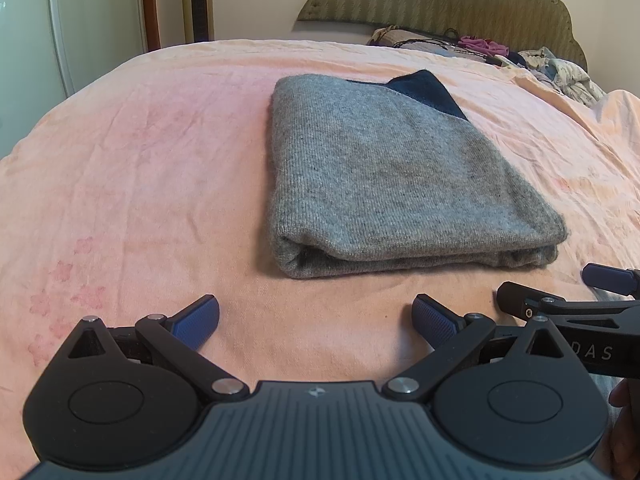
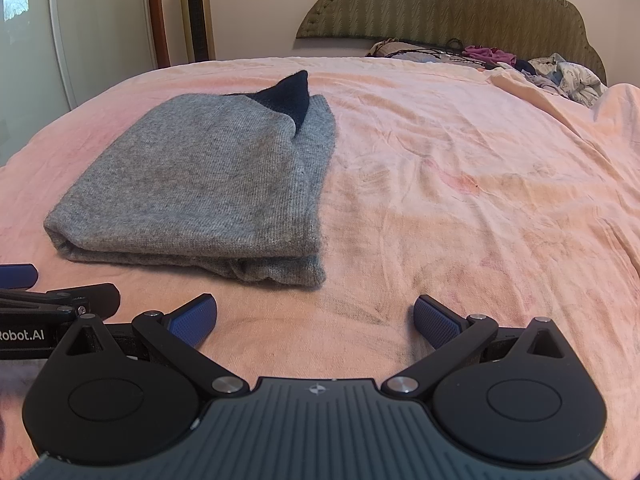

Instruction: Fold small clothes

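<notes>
A grey knitted garment (image 1: 400, 176) lies folded into a thick rectangle on the pink bedsheet (image 1: 140, 168), with a dark navy corner (image 1: 424, 90) poking out at its far end. My left gripper (image 1: 316, 320) is open and empty, just short of the garment's near folded edge. In the right wrist view the same garment (image 2: 208, 184) lies ahead to the left. My right gripper (image 2: 316, 320) is open over bare sheet (image 2: 480, 200), to the right of the garment's near corner. Each gripper shows at the edge of the other's view.
A pile of loose clothes and cords (image 2: 560, 72) lies at the far right by the padded headboard (image 2: 440, 4). A tall fan (image 2: 196, 12) and a white door (image 2: 80, 32) stand beyond the bed's far left edge.
</notes>
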Available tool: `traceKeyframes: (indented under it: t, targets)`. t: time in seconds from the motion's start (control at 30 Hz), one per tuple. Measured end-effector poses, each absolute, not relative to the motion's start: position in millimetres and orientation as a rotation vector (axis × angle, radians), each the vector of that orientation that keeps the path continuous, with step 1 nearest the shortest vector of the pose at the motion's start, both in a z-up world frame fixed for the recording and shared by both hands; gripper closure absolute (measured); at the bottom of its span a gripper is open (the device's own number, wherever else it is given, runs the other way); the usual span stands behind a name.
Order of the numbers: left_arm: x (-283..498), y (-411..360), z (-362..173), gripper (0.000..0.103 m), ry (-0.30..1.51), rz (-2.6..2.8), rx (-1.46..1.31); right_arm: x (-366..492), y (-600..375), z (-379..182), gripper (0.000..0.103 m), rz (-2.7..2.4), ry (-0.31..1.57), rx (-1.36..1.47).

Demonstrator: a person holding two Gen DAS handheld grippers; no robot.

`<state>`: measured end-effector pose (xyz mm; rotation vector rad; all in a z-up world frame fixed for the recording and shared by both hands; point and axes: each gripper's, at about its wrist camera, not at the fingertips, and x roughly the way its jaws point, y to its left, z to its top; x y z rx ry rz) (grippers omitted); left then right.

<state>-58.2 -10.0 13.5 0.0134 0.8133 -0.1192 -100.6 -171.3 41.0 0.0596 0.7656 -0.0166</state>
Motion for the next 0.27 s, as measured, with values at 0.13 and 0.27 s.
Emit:
traceKeyframes:
  t: [0.13, 0.27]
  targets:
    - [-70, -10, 19, 0.000, 0.765, -0.104, 0.034, -102, -179, 47, 0.000, -0.013, 0.761, 0.107]
    - [-82, 6, 42, 0.000, 0.675, -0.147, 0.049, -105, -200, 58, 0.000, -0.012, 0.740, 0.204]
